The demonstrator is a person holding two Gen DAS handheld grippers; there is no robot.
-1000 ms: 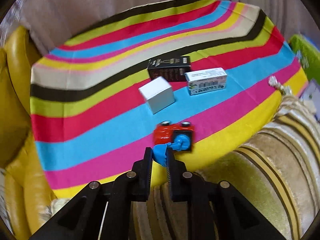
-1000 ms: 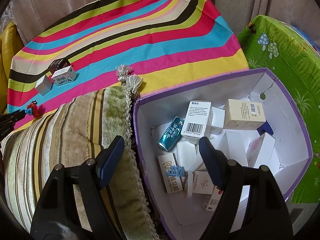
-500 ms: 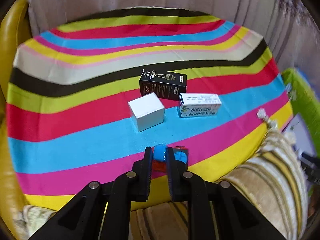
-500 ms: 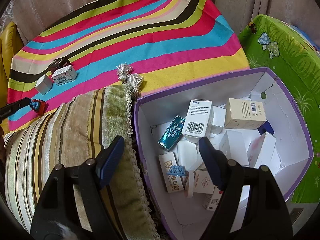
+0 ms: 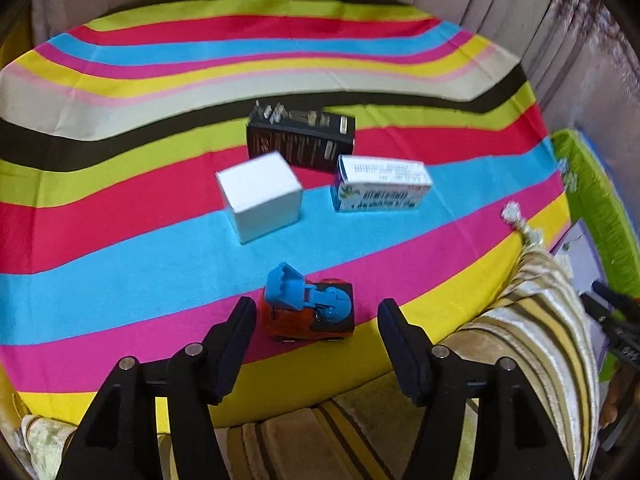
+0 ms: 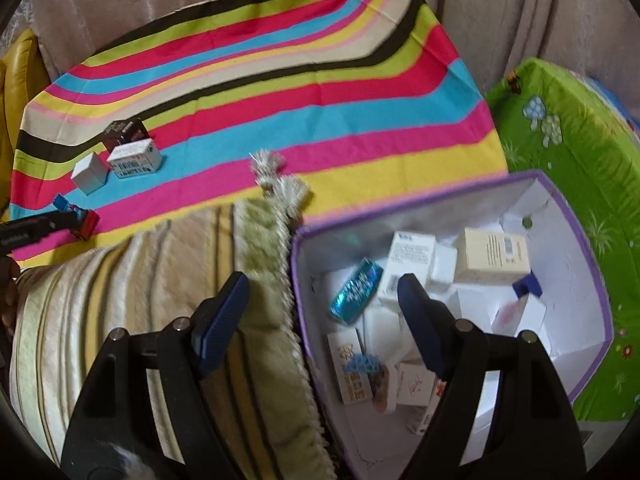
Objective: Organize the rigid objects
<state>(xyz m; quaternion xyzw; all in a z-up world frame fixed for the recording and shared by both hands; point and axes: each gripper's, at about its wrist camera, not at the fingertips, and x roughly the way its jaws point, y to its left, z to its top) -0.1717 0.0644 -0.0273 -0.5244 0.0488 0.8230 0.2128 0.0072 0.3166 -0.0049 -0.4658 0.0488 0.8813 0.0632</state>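
Striped cloth (image 5: 120, 272) holds the toy truck (image 5: 308, 312), loose between the left gripper (image 5: 312, 320) whose jaws just opened; boxes at 12 o'clock. Right gripper (image 6: 324, 316) apart, empty. Risk: truck rolls off near edge.

a home living room; curtains (image 5: 580, 32); striped cushion (image 6: 132, 300); yellow sofa (image 6: 20, 76); cartoon-print cloth (image 6: 568, 148)
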